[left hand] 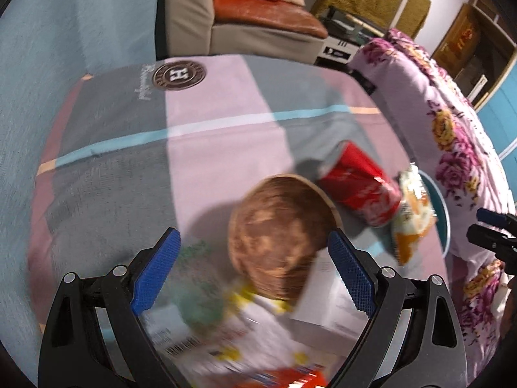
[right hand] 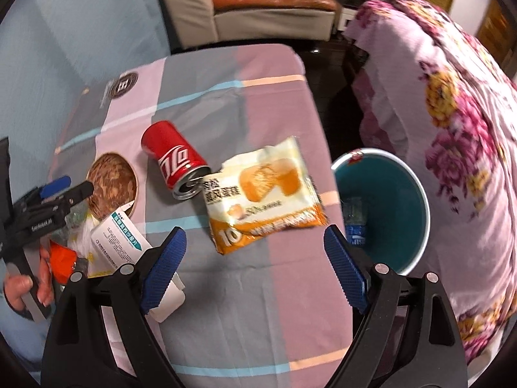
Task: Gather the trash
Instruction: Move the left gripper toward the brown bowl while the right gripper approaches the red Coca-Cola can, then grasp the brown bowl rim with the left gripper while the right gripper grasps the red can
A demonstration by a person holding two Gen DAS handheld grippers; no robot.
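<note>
Hovering with both my right gripper (right hand: 255,263) and left gripper (left hand: 253,268) spread and empty, I judge the snack wrapper (right hand: 268,194) beside the teal bin (right hand: 416,187) needs grasping next.

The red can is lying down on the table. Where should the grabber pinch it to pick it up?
Probably across the middle of the red can, coming down from above. It lies on its side, so the round body fits between the open right gripper fingers. Its open end touches the snack wrapper, so stay toward the closed end.
</note>
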